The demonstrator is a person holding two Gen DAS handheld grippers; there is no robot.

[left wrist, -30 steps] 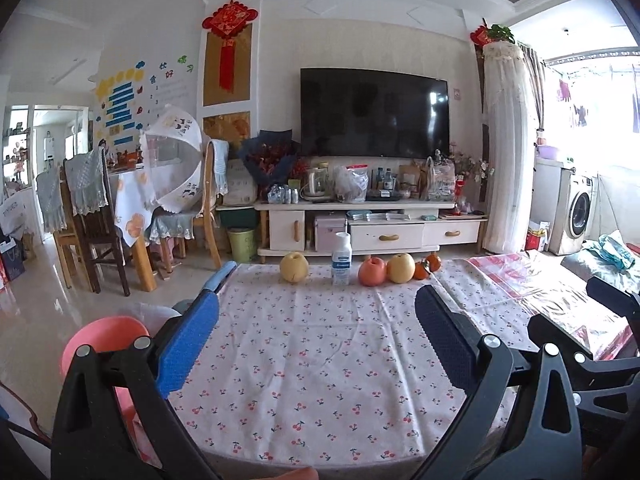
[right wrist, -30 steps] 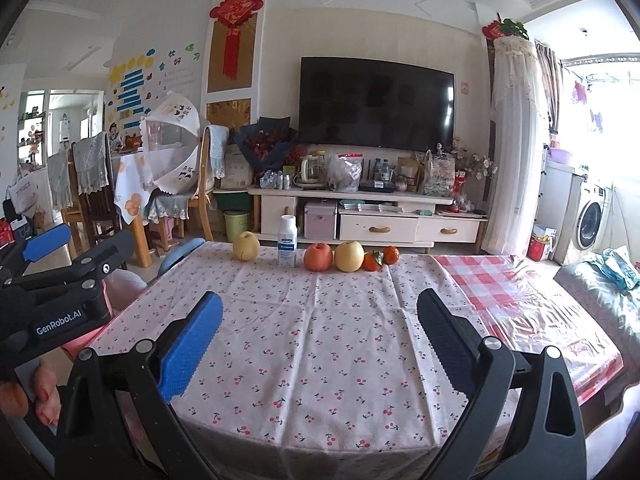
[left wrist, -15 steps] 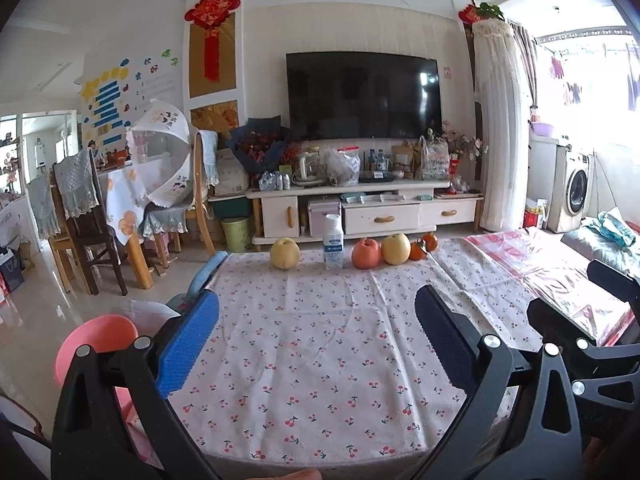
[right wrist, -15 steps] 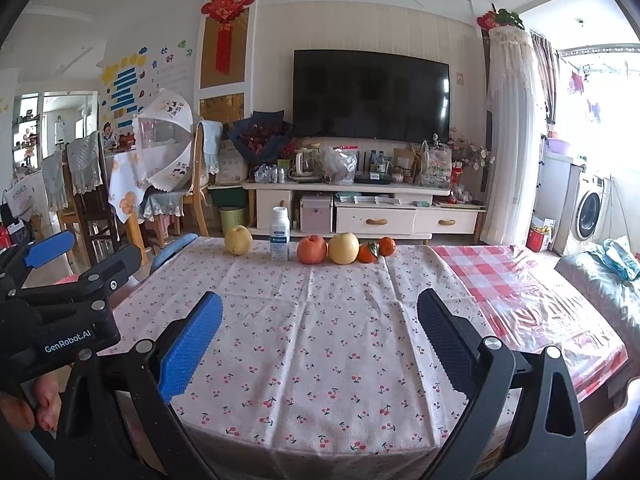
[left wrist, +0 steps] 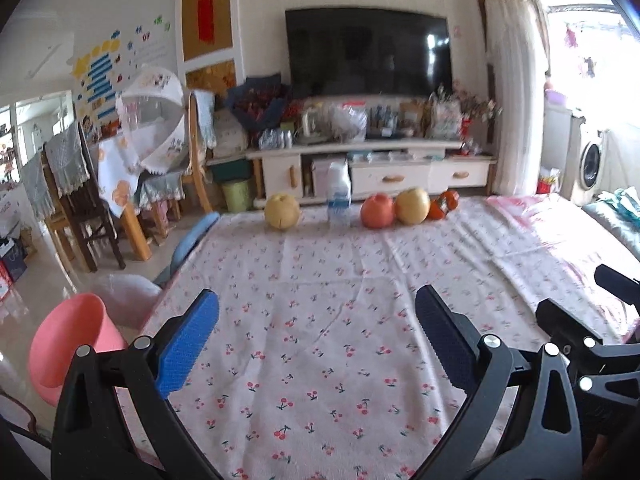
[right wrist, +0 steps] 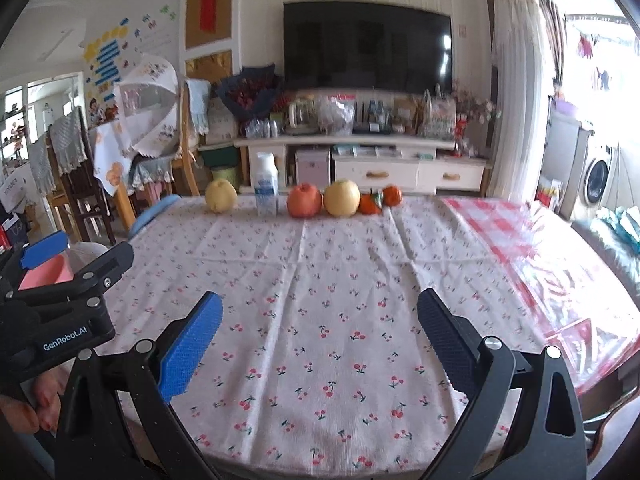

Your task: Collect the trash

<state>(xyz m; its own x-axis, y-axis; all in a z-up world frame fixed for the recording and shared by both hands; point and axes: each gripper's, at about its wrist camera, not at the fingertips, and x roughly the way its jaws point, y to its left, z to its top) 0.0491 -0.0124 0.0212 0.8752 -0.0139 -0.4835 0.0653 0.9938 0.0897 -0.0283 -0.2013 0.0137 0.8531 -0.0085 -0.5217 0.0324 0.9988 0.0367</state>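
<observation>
Your left gripper [left wrist: 316, 344] and right gripper [right wrist: 320, 340] hover over the near desk [right wrist: 320, 280] edge, fingers spread wide, nothing held. At the far edge a white bottle [right wrist: 266, 184] with blue label stands upright in a row of fruit, between a pear [right wrist: 221, 196] and an apple [right wrist: 305, 201].

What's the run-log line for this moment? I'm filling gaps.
left gripper: open, empty | right gripper: open, empty | bottle: upright among fruit, far table edge | pink bin: floor, left
</observation>
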